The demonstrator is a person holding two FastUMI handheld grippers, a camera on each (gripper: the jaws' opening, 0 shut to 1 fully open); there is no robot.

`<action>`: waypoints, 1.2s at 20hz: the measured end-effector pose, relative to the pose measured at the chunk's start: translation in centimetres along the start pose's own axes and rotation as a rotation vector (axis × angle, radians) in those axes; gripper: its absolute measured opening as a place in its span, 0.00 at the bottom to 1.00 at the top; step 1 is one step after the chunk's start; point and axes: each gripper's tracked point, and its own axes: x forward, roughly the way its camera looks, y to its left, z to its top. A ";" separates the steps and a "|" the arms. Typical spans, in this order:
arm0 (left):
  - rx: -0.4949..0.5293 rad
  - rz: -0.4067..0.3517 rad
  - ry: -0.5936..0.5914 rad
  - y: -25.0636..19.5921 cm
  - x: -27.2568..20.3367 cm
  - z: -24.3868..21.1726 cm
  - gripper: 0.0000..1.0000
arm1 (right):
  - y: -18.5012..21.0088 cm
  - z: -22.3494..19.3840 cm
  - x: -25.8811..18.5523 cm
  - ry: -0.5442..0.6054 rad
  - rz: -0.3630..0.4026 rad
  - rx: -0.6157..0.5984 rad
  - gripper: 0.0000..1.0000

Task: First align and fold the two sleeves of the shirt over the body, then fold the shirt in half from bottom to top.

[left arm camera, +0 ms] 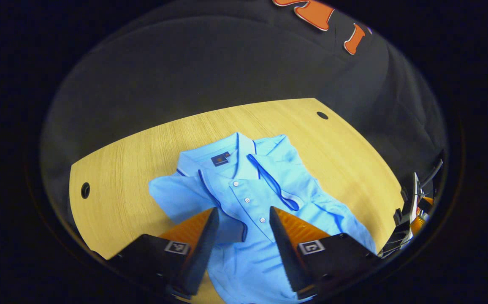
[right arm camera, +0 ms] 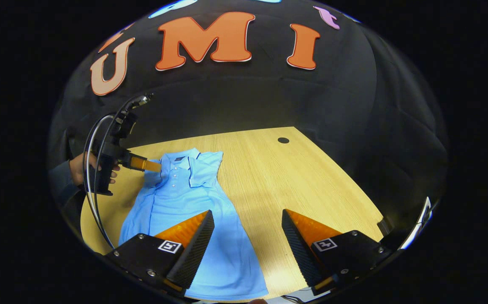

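Two grippers hover over a blue shirt with its sleeves already folded in

Two spread fingers of the left gripper [left arm camera: 244,228] frame the button placket of the shirt [left arm camera: 244,190], holding nothing; in the right gripper view the right gripper [right arm camera: 248,230] is likewise spread and empty, above the shirt's lower right edge. The light blue polo lies flat on the wooden table [right arm camera: 294,185], hem toward the near edge, collar toward the far edge, set toward the table's left side. Both sleeves appear to be laid over the body, so the bottom-to-top fold looks to be what remains. Farther off in the right gripper view, a hand [right arm camera: 81,169] holds the left gripper beside the collar. Judging by its soft creases, the cloth is light and limp and will sag and slide on the smooth wood; the two hem corners look the best places to pinch, lifted together so the folded sleeves stay put.
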 end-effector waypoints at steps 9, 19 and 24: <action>-0.123 0.105 0.001 0.3 -9.0 -8.3 0.99 | 1.4 -4.7 -0.6 0.127 0.136 -0.098 0.98; -0.112 0.193 0.100 -2.4 -17.0 -23.7 1.00 | 0.5 -12.4 -2.7 0.281 0.232 -0.229 0.98; -0.154 0.210 0.160 -3.5 -18.6 -30.0 0.99 | 0.2 -15.6 -3.5 0.331 0.269 -0.288 0.98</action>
